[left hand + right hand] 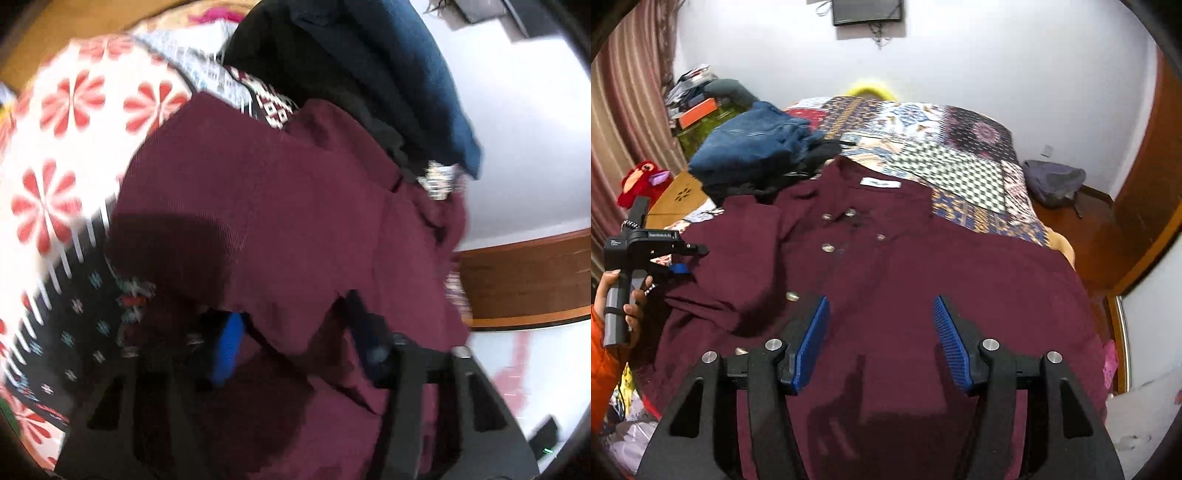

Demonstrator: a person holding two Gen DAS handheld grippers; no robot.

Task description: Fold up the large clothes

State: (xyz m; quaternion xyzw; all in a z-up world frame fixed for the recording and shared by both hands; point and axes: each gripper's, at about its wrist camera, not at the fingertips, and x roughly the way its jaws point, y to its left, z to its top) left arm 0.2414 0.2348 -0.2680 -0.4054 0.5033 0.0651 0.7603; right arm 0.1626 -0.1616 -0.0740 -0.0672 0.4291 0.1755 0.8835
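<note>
Right wrist view: maroon shirt spread on bed, both grippers at it

Right wrist view shows a maroon shirt (pixel 886 266) lying flat, front up, across the near half of a bed with a patchwork cover (pixel 945 147). Collar and white neck label point toward the far edge; a row of metal buttons runs down the left of centre. Lower hem drapes over the near edge of the bed. Right gripper (pixel 881 332) hovers over the lower front of the shirt, blue pads (pixel 812 339) well apart, cloth below them and not pinched.

At the left edge of the bed, a hand (pixel 628 299) with an orange sleeve holds the left gripper (pixel 685 260) at the shirt's sleeve. Left wrist view is blurred: shirt cloth (pixel 277 221) is bunched between its two fingers, but I cannot tell whether the pads press on it.

A pile of blue and black clothes (pixel 757 144) sits at the far left corner of the bed, touching the shirt's shoulder.
</note>
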